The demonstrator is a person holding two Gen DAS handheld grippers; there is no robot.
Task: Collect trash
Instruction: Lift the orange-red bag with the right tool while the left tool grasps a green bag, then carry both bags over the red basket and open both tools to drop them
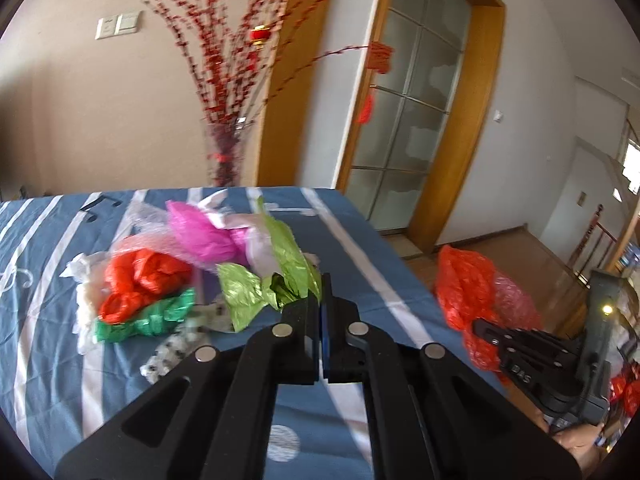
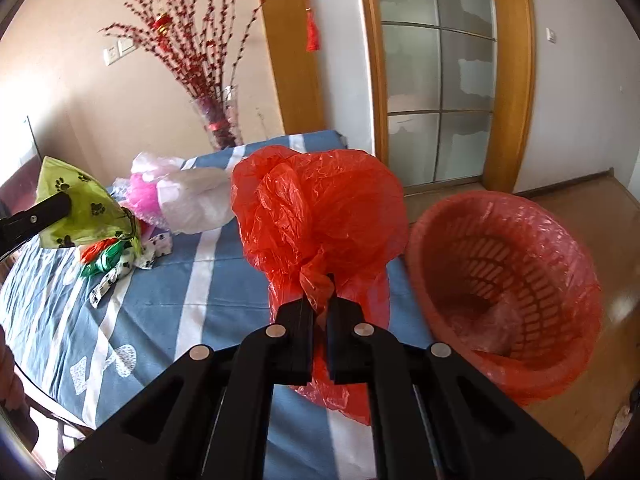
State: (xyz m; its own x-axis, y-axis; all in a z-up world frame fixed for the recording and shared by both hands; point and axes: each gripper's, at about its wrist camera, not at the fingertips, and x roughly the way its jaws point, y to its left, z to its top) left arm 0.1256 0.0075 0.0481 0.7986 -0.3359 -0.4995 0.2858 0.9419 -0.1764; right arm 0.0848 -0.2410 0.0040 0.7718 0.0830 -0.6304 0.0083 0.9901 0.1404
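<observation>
Red plastic bag point(image 2: 316, 216) pinched between right fingers point(image 2: 307, 308), green wrapper point(image 1: 288, 256) clamped in left fingers point(image 1: 308, 308)

We see a red bag point(image 2: 316, 216) beside a red basket point(image 2: 504, 280) with a pink liner point(image 2: 560, 232). The green wrapper point(image 2: 86, 208) bears black paw prints. The table point(image 1: 360, 248) cloth is blue with white stripes. Magenta point(image 1: 200, 232) and dark green point(image 1: 148, 316) scraps lie there.
</observation>
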